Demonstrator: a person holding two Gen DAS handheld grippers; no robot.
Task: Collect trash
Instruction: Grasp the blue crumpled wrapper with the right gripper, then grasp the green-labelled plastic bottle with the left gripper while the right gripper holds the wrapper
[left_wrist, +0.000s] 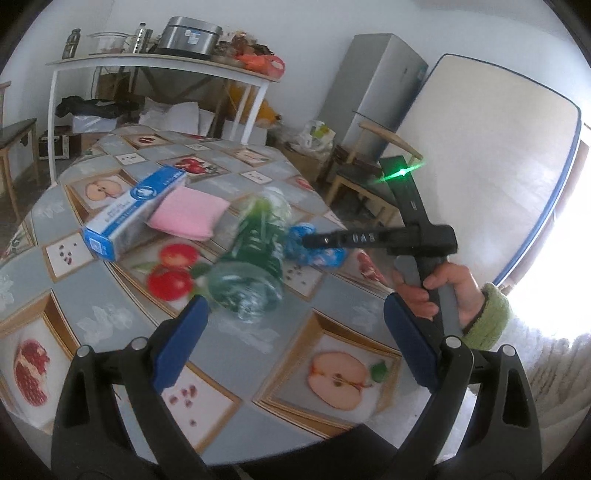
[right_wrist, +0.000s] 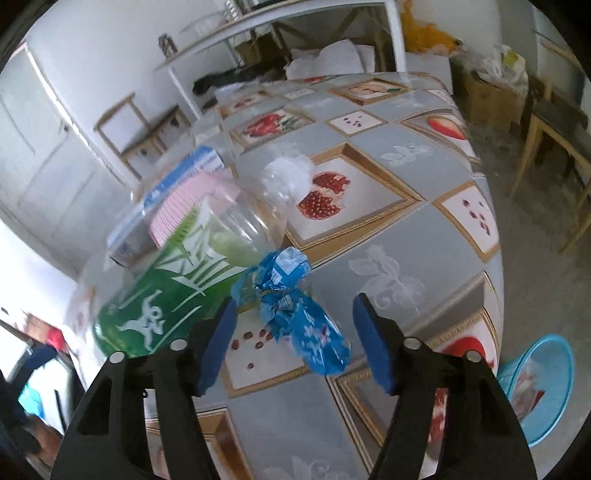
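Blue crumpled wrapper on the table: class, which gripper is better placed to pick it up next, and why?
Right. The right gripper is open with the blue wrapper lying between its jaws. The left gripper is open too, but faces the green-labelled bottle, with the wrapper beyond it.

The tablecloth (left_wrist: 332, 295) is grey with gold-framed white panels showing red pomegranates, halved apples, red seeds and pale white flower motifs. The plastic bottle (left_wrist: 255, 254) is clear with a green label; the right wrist view shows white characters and white leaf strokes on that label. The crumpled wrapper (right_wrist: 299, 314) is bright blue with small white markings. The box (left_wrist: 136, 210) is blue and white with a round white emblem. The cloth (left_wrist: 188, 216) is plain pink. The left gripper (left_wrist: 295, 339) and right gripper (right_wrist: 295, 339) each have black frames and dark blue pads. The basket (right_wrist: 543, 384) is light blue mesh. The sleeve (left_wrist: 487, 317) is green.
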